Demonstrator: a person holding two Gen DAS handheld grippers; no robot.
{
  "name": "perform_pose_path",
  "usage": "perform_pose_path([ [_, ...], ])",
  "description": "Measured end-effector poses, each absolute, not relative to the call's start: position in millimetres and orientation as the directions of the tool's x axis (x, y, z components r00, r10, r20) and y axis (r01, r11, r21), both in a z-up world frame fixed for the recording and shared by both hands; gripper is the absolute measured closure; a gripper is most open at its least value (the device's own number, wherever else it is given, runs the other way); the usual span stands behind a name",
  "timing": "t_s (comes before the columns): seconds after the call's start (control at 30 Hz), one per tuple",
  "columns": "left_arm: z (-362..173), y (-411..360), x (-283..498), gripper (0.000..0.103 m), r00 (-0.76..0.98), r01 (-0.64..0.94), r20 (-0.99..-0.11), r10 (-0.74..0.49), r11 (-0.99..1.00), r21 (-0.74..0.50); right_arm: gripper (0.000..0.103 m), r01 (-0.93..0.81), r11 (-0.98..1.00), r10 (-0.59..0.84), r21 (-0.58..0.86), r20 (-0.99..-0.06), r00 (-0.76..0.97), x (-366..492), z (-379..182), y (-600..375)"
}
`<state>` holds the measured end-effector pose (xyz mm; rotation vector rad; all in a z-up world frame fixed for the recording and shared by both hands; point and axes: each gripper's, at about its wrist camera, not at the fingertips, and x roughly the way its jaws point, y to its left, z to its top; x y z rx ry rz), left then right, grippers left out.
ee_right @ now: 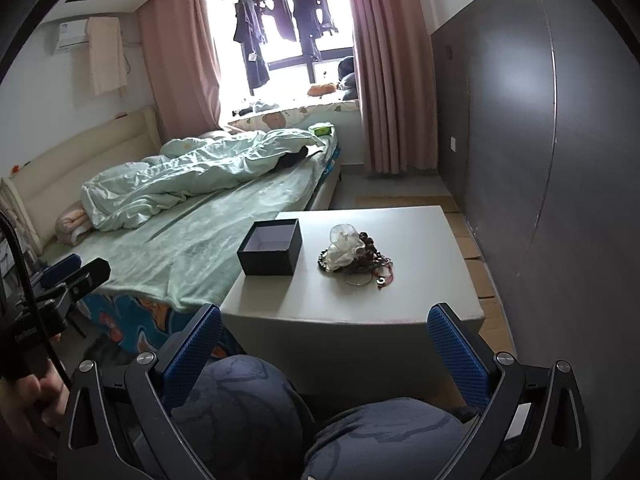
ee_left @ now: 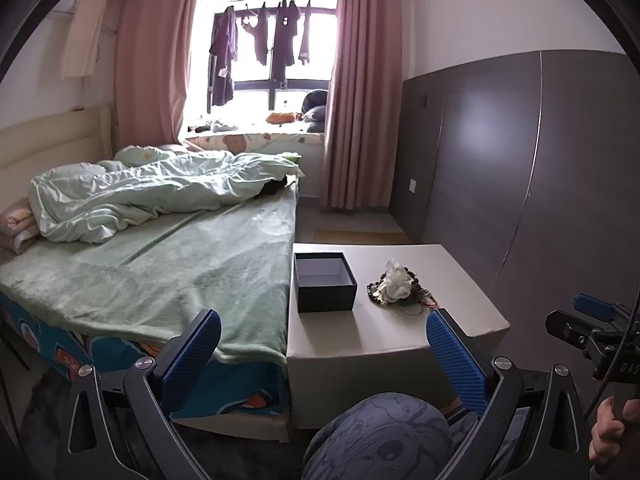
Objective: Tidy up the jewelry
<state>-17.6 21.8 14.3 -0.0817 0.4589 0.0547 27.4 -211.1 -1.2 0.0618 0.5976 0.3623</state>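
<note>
A dark lidless box (ee_left: 325,283) (ee_right: 271,246) with a pale lining stands empty on the low white table (ee_left: 452,320) (ee_right: 420,280). To its right lies a heap of jewelry (ee_left: 397,285) (ee_right: 354,258): beaded bracelets, thin cords, a bangle and a white fabric flower on top. My left gripper (ee_left: 324,336) is open, held back from the table's near edge, nothing between its blue pads. My right gripper (ee_right: 326,336) is open too, short of the table, above the person's knees. Each gripper shows at the side of the other's view.
A bed (ee_left: 160,272) with a green blanket and a rumpled duvet butts against the table's left side. A dark panelled wall (ee_left: 520,184) runs along the right. The person's knees (ee_right: 256,412) sit just below the grippers. Curtains and a window fill the far end.
</note>
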Motion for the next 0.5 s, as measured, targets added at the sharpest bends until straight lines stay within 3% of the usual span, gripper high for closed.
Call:
perform_pose_path([
  [0.5, 15.3, 25.9, -19.9, 0.0, 0.896, -0.068, -0.442, 0.028, 0.995, -0.076, 0.0, -0.309, 0.938, 0.344, 0.157, -0.53, 0.775, 23.4, 1.3, -203.1],
])
